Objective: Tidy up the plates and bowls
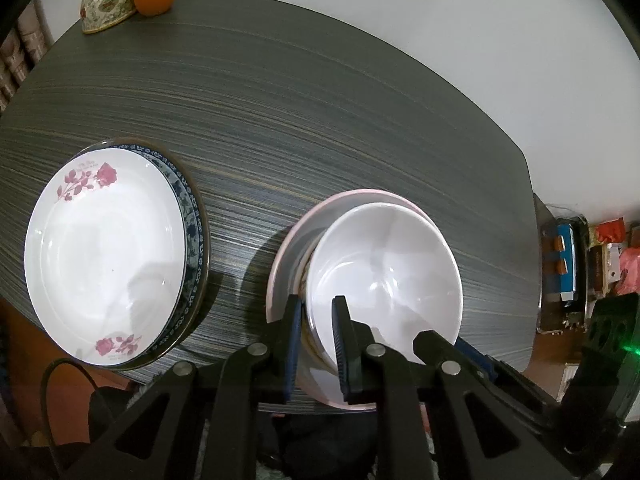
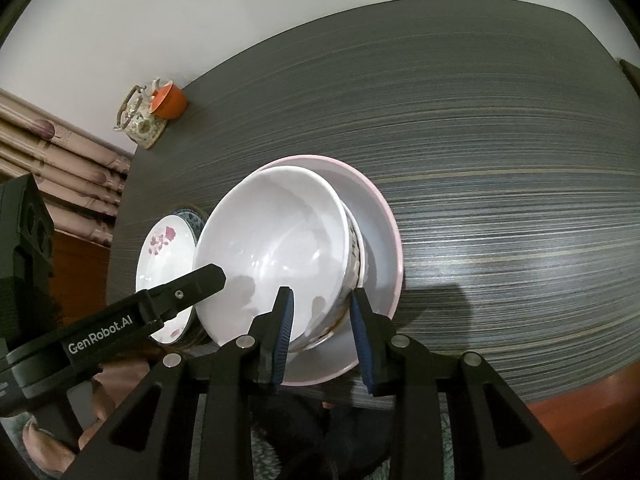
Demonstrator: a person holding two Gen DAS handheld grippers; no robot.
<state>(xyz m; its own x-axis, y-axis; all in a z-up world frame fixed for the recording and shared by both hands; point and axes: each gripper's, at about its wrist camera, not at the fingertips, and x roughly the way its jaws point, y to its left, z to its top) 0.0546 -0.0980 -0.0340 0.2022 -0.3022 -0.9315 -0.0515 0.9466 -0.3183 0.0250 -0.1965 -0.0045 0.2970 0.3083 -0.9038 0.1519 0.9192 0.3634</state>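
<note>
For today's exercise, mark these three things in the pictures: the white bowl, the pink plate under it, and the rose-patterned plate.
white bowl (image 2: 272,240): right wrist view, inner wall.
pink plate (image 2: 380,240): right wrist view, bare inner surface right of the bowl.
rose-patterned plate (image 1: 100,256): left wrist view, plain white centre.

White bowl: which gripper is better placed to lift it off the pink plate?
Probably left: the left gripper is shut on the white bowl's near rim; the right gripper straddles that rim with slack.
</note>
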